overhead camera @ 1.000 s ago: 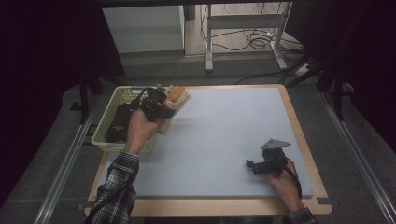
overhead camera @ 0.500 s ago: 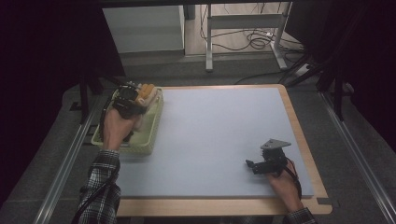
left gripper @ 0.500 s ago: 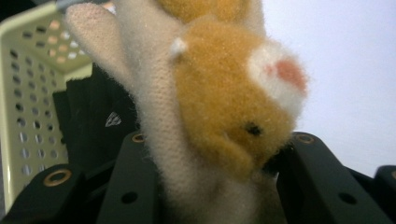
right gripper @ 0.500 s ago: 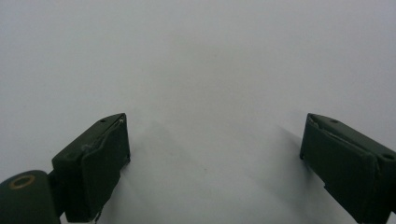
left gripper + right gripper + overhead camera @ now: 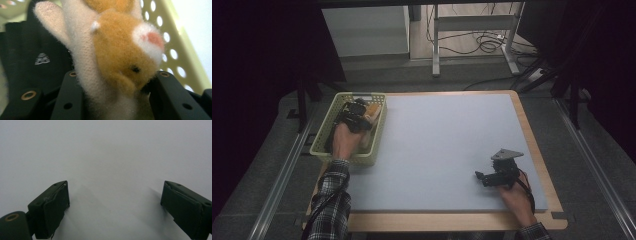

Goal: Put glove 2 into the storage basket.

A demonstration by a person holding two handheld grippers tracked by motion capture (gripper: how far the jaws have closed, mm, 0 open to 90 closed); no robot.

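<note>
Over the left basket: my left gripper (image 5: pixel 362 116) clamps a fuzzy orange-and-cream plush rabbit (image 5: pixel 117 57), jaws squeezed onto its soft body.
Toy texture: short nap pile, cream ears, orange head, pink stitched nose on a white muzzle, small black eye.
Toy axis: in the left gripper view it runs up from between the jaws, ears away from me, face turned to the right.
Basket: pale yellow-green perforated plastic basket (image 5: pixel 377 135), round holes in its walls, at the table's left edge.
Beside toy: black fabric item (image 5: pixel 37 57) bearing a small white logo, unreadable.
Right side: my right gripper (image 5: pixel 479 176) rests on the grey-blue mat (image 5: pixel 447 140), jaws wide apart, nothing between them.
</note>
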